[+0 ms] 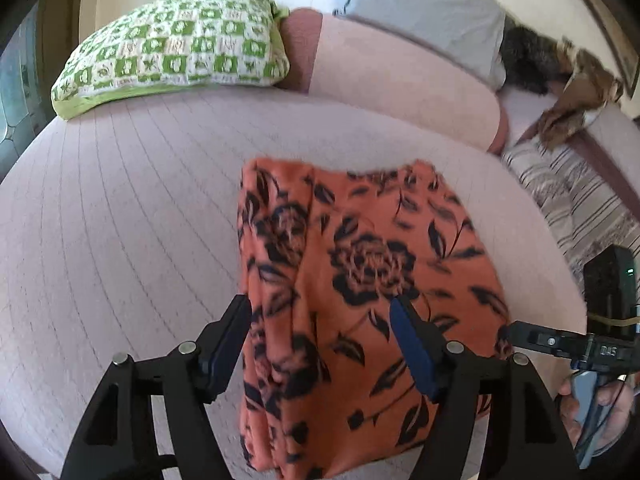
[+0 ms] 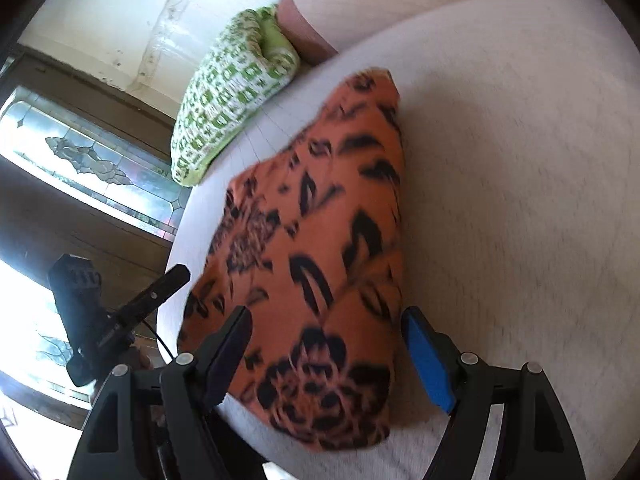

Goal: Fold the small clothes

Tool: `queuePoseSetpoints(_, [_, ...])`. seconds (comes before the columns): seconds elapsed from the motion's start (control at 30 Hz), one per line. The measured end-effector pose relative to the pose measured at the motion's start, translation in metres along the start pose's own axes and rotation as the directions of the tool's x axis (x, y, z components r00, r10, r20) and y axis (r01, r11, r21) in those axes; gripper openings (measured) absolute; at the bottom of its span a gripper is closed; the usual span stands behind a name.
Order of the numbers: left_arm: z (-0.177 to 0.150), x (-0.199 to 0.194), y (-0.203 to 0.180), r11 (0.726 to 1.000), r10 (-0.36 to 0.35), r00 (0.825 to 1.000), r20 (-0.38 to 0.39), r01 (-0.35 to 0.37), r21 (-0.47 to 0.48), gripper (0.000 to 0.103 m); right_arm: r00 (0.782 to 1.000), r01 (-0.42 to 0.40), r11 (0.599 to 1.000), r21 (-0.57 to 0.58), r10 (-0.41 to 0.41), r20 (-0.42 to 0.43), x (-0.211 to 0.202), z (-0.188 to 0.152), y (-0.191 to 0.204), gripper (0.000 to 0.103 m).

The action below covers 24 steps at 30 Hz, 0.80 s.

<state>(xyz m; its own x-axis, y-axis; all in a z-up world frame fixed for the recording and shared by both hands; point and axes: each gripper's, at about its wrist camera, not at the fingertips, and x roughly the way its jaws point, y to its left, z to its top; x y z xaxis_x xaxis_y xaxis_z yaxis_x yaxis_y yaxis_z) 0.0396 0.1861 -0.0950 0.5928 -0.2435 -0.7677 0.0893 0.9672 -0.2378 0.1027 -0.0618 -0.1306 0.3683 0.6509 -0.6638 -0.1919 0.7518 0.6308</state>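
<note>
An orange cloth with a black flower print (image 1: 360, 264) lies folded into a long block on the pale quilted bed cover (image 1: 120, 220). My left gripper (image 1: 320, 304) hovers over its near half, open. One finger stands at the cloth's left edge and the blue-padded one over the print, neither pressing. In the right wrist view the same cloth (image 2: 320, 208) runs away from me. My right gripper (image 2: 328, 312) is open and straddles the cloth's near end without touching it.
A green-and-white checked pillow (image 1: 172, 44) lies at the back left, with a pink bolster (image 1: 400, 80) and a grey cloth (image 1: 420, 8) behind. Striped fabric (image 1: 572, 192) lies right of the bed. A hand (image 1: 600, 400) grips the other tool. The bed edge (image 2: 176, 240) faces a stained-glass window (image 2: 88, 160).
</note>
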Motion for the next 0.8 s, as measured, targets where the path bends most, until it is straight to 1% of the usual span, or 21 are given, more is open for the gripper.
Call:
queuePoseSetpoints(0.07, [0.001,-0.002,-0.003,1.0,0.002,1.0,0.007,-0.002,-0.003,0.072,1.0,0.0,1.0,0.001,0.0,-0.006,-0.008,-0.008,-0.007,0.08])
queuePoseSetpoints(0.13, [0.006,0.0,-0.004,0.999,0.032,0.999,0.013,-0.032,-0.001,0.072,1.0,0.0,1.0,0.009,0.0,-0.007,-0.006,-0.007,-0.007,0.08])
queuePoseSetpoints(0.27, [0.012,0.002,-0.001,0.997,0.08,0.997,0.011,-0.08,0.002,0.072,1.0,-0.003,1.0,0.027,0.003,0.014,-0.01,0.002,-0.01,0.08])
queuePoseSetpoints(0.33, [0.014,0.006,0.004,0.996,0.086,0.996,0.009,-0.086,-0.007,0.072,1.0,-0.003,0.999,0.033,0.003,0.017,-0.013,0.007,-0.012,0.08])
queuePoseSetpoints(0.37, [0.015,0.008,0.006,0.996,0.091,0.996,0.003,-0.091,-0.014,0.072,1.0,-0.003,0.999,0.035,0.002,0.014,-0.006,0.014,-0.01,0.08])
queuePoseSetpoints(0.53, [0.017,0.012,0.01,0.995,0.095,0.995,-0.003,-0.095,-0.02,0.072,1.0,0.007,1.0,0.027,-0.007,0.003,0.009,0.029,-0.005,0.08])
queuePoseSetpoints(0.67, [0.021,0.016,0.013,0.996,0.088,0.996,-0.005,-0.089,-0.027,0.072,1.0,0.014,1.0,0.021,-0.014,0.01,0.02,0.046,0.002,0.08])
queuePoseSetpoints(0.8, [0.02,0.03,0.025,0.997,0.049,0.998,-0.03,-0.051,-0.065,0.084,0.999,0.025,0.999,0.021,-0.025,0.022,0.026,0.062,0.001,0.08])
